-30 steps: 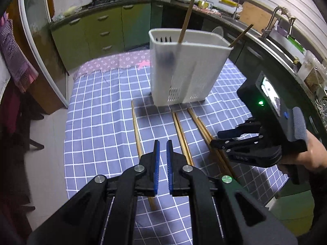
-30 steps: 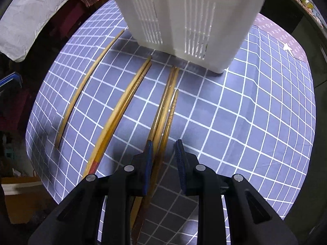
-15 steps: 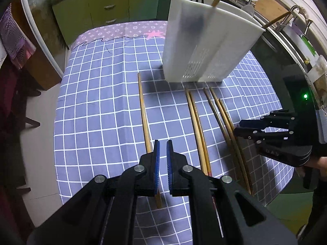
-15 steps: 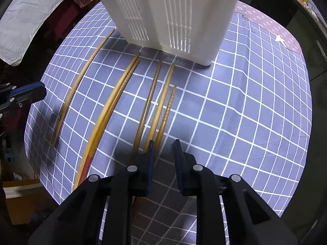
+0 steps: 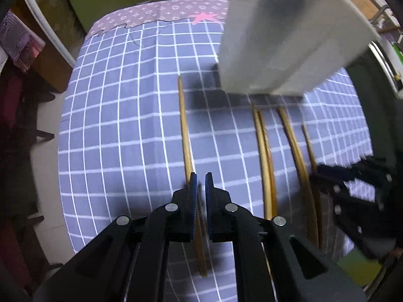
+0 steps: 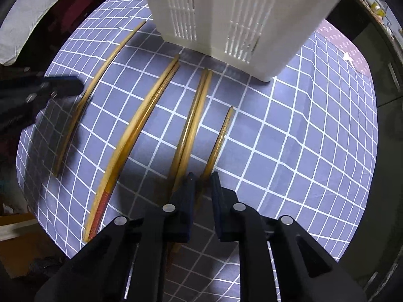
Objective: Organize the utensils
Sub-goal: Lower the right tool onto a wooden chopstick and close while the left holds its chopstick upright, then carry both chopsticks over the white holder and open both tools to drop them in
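Right gripper (image 6: 202, 176) has just been narrowing around the short chopstick (image 6: 219, 141) near the surface's front edge, beside the pair (image 6: 191, 125); it could drag those. Left gripper (image 5: 199, 176), shut and empty, hovers over the lone chopstick (image 5: 185, 130)

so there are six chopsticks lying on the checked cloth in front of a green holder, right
Not quite: the holder is white, not green, as the right wrist view shows. The six chopsticks do lie on the checked cloth in front of it.
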A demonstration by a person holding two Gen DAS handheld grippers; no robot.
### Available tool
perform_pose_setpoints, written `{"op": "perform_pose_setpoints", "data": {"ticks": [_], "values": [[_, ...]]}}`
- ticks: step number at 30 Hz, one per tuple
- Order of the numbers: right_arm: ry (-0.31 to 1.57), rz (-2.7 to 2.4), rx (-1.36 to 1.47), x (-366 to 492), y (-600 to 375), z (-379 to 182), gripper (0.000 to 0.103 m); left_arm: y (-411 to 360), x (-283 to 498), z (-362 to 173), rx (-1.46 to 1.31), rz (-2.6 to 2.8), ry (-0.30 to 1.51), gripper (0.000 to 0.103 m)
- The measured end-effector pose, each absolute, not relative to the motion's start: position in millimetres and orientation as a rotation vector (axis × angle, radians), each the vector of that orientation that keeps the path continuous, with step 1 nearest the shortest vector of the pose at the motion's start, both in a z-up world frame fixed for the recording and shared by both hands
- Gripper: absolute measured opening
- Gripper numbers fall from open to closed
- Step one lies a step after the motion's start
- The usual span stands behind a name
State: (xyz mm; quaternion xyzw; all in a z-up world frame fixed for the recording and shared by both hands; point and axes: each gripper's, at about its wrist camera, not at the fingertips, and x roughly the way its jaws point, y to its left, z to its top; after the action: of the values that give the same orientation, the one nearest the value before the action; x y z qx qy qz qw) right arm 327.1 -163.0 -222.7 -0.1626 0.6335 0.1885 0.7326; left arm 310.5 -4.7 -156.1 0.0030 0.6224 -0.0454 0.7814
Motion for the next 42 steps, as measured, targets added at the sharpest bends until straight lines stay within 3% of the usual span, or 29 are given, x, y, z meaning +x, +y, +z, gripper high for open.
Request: {"op": "perform_pose_setpoints", "data": {"ticks": [15, 19, 27, 42], "values": [[1.386, 0.443, -0.346, 330.0, -166.3, -221.2, 0.014, 0.0, 350.9, -179.4, -0.002, -0.007, 1.421, 0.01], [1.375, 0.452, -0.334, 326.3, -166.0, -220.8, 0.008, -2.8, 353.4, -179.6, 0.021, -0.007, 1.432, 0.01], [1.343, 0.48, -0.29, 321.7, -171.4, -213.9, 0.007, -10.4, 349.5, -178.9, 0.028, -0.026, 1.433, 0.007], [1.049, 0.5, -0.118, 286.8, -244.6, -111.8, 0.007, 0.0, 265.8, -62.6, 0.027, -0.154, 1.046, 0.006]]}}
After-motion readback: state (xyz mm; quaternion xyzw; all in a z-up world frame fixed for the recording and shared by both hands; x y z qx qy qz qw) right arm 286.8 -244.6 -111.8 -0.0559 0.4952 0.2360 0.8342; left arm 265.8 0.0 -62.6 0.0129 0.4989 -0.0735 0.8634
